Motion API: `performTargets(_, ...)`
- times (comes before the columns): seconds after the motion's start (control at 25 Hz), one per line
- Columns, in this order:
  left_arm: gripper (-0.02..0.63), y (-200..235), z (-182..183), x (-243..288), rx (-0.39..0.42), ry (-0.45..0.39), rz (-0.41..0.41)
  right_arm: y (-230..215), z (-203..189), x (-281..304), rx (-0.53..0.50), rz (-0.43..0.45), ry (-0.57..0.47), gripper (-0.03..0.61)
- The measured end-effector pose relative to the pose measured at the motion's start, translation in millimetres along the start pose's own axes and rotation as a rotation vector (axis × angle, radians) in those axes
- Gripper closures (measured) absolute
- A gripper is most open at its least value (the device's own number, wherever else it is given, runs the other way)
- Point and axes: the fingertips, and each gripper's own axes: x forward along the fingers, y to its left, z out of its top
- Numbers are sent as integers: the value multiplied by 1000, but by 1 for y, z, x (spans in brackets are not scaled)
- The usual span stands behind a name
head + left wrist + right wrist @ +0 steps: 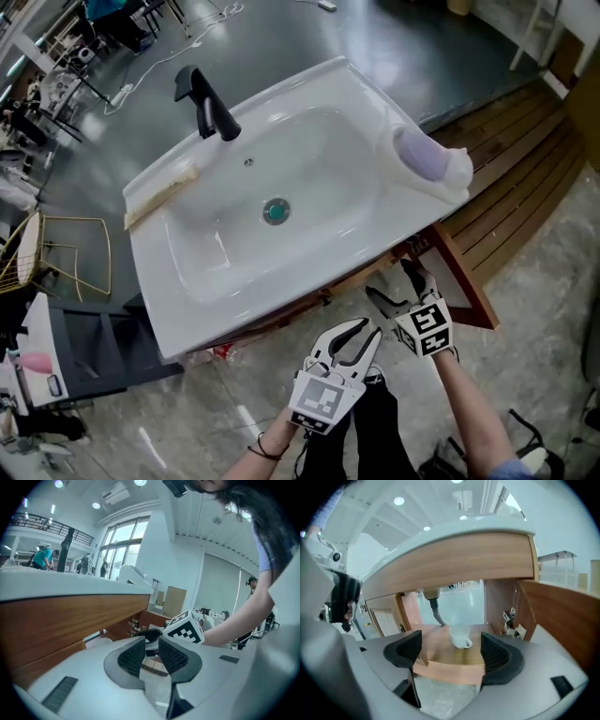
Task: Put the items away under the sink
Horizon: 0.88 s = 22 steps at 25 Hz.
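Both grippers are held empty, the right gripper (450,646) spread wide and the left gripper (151,651) narrowly parted, while the small white ceramic mug (460,636) is seen at 12 o'clock on the brown wooden under-sink shelf (450,660), where it could be toppled by a careless advance.

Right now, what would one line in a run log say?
left gripper: jaws apart, empty | right gripper: jaws apart, empty | white cup: upright on shelf under sink | cabinet door: open
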Motion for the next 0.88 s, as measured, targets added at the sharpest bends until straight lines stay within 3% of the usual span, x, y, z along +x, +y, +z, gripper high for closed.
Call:
performTargets(0.52, 515, -42, 68, -56, 89, -45, -27, 49, 82, -114, 57, 42, -65, 201)
performTargets(0.56, 515, -47, 75, -63, 101, -53, -31, 52, 89, -126, 67, 34, -76, 227)
performTargets(0.68, 515, -60, 100, -86, 119, -89, -30, 60, 115, -163, 108, -5, -123, 451)
performTargets(0.88, 515, -72, 149, -123, 117, -167, -8, 84, 159, -214, 120, 20, -179, 499)
